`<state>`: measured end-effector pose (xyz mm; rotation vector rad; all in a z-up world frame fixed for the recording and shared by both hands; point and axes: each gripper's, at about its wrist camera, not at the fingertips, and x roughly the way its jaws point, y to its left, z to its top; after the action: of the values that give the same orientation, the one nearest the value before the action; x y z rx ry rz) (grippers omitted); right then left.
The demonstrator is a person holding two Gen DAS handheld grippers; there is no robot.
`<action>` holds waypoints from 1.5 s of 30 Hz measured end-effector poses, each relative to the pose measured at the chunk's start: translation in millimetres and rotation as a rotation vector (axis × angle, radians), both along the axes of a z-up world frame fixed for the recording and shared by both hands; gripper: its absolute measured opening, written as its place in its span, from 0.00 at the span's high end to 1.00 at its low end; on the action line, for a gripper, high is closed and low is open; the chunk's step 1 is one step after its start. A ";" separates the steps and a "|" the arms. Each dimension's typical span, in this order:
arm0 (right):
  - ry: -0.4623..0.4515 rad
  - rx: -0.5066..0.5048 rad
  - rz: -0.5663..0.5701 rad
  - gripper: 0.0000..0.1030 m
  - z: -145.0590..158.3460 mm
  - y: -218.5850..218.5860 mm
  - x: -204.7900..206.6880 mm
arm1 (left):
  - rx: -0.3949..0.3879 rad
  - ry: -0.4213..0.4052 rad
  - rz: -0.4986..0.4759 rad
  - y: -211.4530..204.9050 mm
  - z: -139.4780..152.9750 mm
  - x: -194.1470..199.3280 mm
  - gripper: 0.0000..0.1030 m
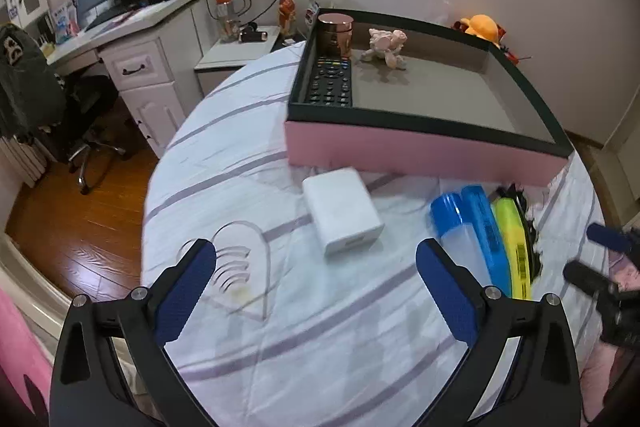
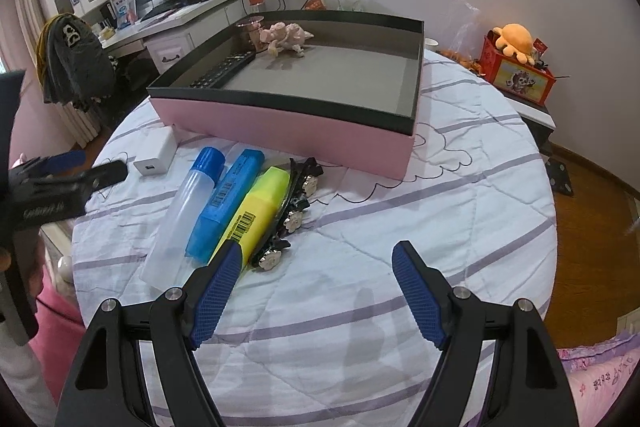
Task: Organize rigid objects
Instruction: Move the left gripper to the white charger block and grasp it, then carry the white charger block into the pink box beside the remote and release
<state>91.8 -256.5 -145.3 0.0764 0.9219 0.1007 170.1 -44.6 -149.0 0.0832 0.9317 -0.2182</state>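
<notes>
Both grippers empty; charger (image 1: 342, 211) beside box (image 1: 420, 151).

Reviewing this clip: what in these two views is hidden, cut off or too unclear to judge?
- Copper cup, right wrist view: mostly hidden behind the box wall and the pink figurine.
- Remote, right wrist view: its near end sits behind the box rim.
- Hair clip, left wrist view: mostly hidden by the yellow highlighter.
- Barcode print on the highlighters: too small to read.
</notes>
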 end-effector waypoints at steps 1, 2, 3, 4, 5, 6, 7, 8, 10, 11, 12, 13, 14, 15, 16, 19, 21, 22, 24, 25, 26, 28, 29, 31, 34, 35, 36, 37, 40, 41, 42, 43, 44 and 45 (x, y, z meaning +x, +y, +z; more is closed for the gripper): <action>0.004 0.001 0.002 0.23 -1.0 0.2 1.2 | 0.004 0.011 -0.002 -4.0 -3.3 5.3 0.06; 0.009 0.000 0.004 0.23 -2.0 0.7 2.6 | 0.003 0.018 0.000 -7.0 -5.8 9.2 0.11; 0.011 -0.001 0.006 0.23 -2.7 1.2 3.2 | 0.007 0.030 0.014 -9.9 -9.3 15.3 0.14; 0.013 0.000 0.010 0.23 -3.5 1.6 4.3 | 0.024 0.039 0.023 -12.9 -12.5 20.9 0.17; 0.018 -0.001 0.015 0.23 -4.5 1.9 5.6 | 0.032 0.039 0.028 -14.8 -15.0 23.8 0.17; 0.021 -0.003 0.017 0.23 -5.0 2.2 6.5 | 0.030 0.048 0.034 -16.0 -18.3 28.6 0.17; 0.021 -0.003 0.021 0.23 -5.7 2.2 7.3 | 0.030 0.064 0.040 -16.7 -21.8 32.4 0.19; 0.024 -0.002 0.024 0.23 -6.5 2.4 7.8 | 0.028 0.067 0.038 -16.7 -23.7 33.8 0.24; 0.030 -0.001 0.028 0.23 -8.2 2.0 10.0 | 0.011 0.086 0.021 -15.0 -28.1 36.1 0.35; 0.031 0.000 0.029 0.23 -8.9 1.6 10.7 | -0.003 0.089 0.014 -13.4 -28.8 36.0 0.45; 0.034 0.003 0.031 0.23 -9.6 0.8 11.5 | -0.012 0.091 0.010 -10.7 -29.4 35.8 0.49; 0.036 0.005 0.033 0.23 -10.3 0.3 12.3 | -0.033 0.083 0.009 -6.5 -28.5 35.0 0.59; 0.036 0.006 0.032 0.23 -10.8 -0.2 12.8 | -0.046 0.082 0.002 -3.5 -28.0 33.8 0.60; 0.038 0.007 0.032 0.23 -11.6 -0.6 14.1 | -0.056 0.084 -0.008 -0.4 -27.9 32.1 0.60; 0.041 0.009 0.032 0.23 -12.4 -1.1 15.1 | -0.065 0.088 -0.018 2.2 -27.7 30.1 0.60; 0.044 0.014 0.036 0.23 -14.0 -0.3 17.3 | -0.063 0.090 -0.045 5.6 -27.2 21.9 0.60; 0.045 0.016 0.038 0.23 -14.6 0.9 18.2 | -0.048 0.094 -0.063 7.5 -27.3 15.9 0.60; 0.046 0.018 0.043 0.23 -14.7 2.0 18.3 | -0.047 0.094 -0.068 8.8 -27.3 13.4 0.60; 0.047 0.016 0.048 0.23 -15.0 3.8 18.0 | -0.045 0.102 -0.070 9.2 -28.8 15.2 0.58; 0.047 0.016 0.051 0.23 -15.1 4.7 17.9 | -0.042 0.102 -0.066 8.4 -29.5 16.9 0.58; 0.048 0.018 0.052 0.23 -15.5 5.0 18.0 | -0.032 0.103 -0.067 6.7 -30.2 17.9 0.57; 0.053 0.017 0.056 0.23 -15.9 6.4 17.8 | -0.016 0.098 -0.068 2.6 -29.9 19.6 0.55; 0.054 0.015 0.058 0.23 -16.1 7.3 17.3 | -0.015 0.099 -0.071 1.4 -30.0 20.2 0.55; 0.059 0.015 0.060 0.23 -17.0 7.3 17.0 | -0.013 0.089 -0.078 -0.1 -28.5 20.2 0.59; 0.066 0.017 0.057 0.23 -18.5 5.3 17.2 | -0.037 0.077 -0.087 2.7 -24.9 17.9 0.60; 0.068 0.016 0.057 0.23 -19.0 4.7 17.5 | -0.040 0.076 -0.094 3.0 -24.1 16.7 0.60; 0.070 0.016 0.056 0.23 -19.6 4.3 17.5 | -0.043 0.075 -0.097 3.4 -23.1 14.9 0.60; 0.070 0.018 0.058 0.23 -20.1 4.0 17.6 | -0.041 0.076 -0.101 3.2 -22.1 13.1 0.60; 0.066 0.024 0.060 0.23 -19.6 3.0 17.8 | -0.052 0.075 -0.112 2.8 -17.1 7.9 0.61; 0.065 0.025 0.061 0.23 -19.3 2.7 18.0 | -0.056 0.070 -0.114 2.4 -15.0 6.4 0.61; 0.061 0.027 0.062 0.23 -18.7 2.1 18.2 | -0.059 0.064 -0.120 1.6 -11.9 4.7 0.61; 0.059 0.028 0.063 0.23 -18.2 1.6 18.1 | -0.061 0.058 -0.125 0.5 -8.3 3.0 0.61; 0.058 0.030 0.063 0.23 -18.1 1.1 17.9 | -0.065 0.051 -0.130 -0.5 -5.2 1.9 0.61; 0.057 0.031 0.064 0.23 -18.0 0.1 17.7 | -0.071 0.045 -0.138 -2.0 -1.1 0.9 0.61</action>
<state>109.5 -256.4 -163.3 0.0795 0.9799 0.1728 171.0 -46.6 -150.1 0.0775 0.9633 -0.3822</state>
